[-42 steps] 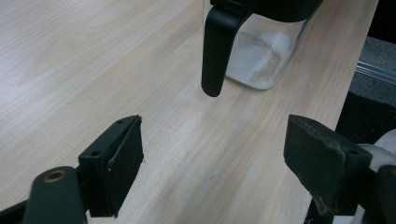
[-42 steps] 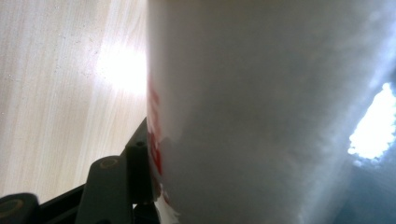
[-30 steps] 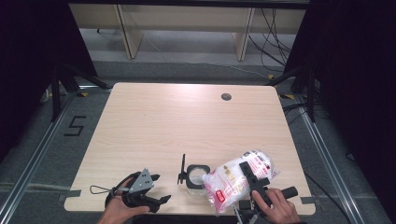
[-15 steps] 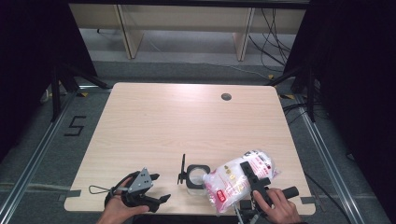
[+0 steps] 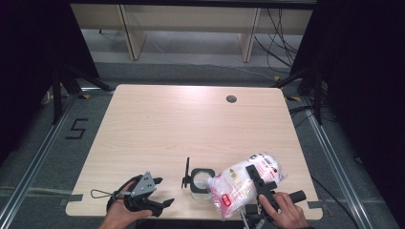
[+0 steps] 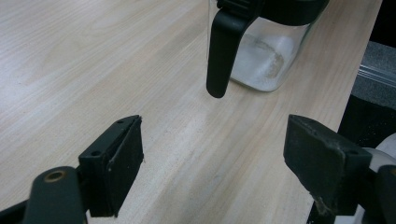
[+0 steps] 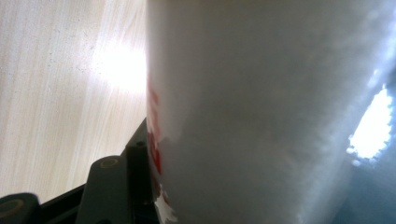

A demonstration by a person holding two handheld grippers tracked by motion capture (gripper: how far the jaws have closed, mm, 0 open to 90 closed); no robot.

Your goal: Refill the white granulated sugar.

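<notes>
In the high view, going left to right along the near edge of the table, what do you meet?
Left gripper → black flip lid standing open → clear jar → white bag with red print, tipped toward the jar → right gripper clamped on the bag.

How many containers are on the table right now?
2. A clear jar with a black lid stands near the front edge, and a white bag lies tilted just right of it, held in the right tool. Nothing looks hidden.
</notes>
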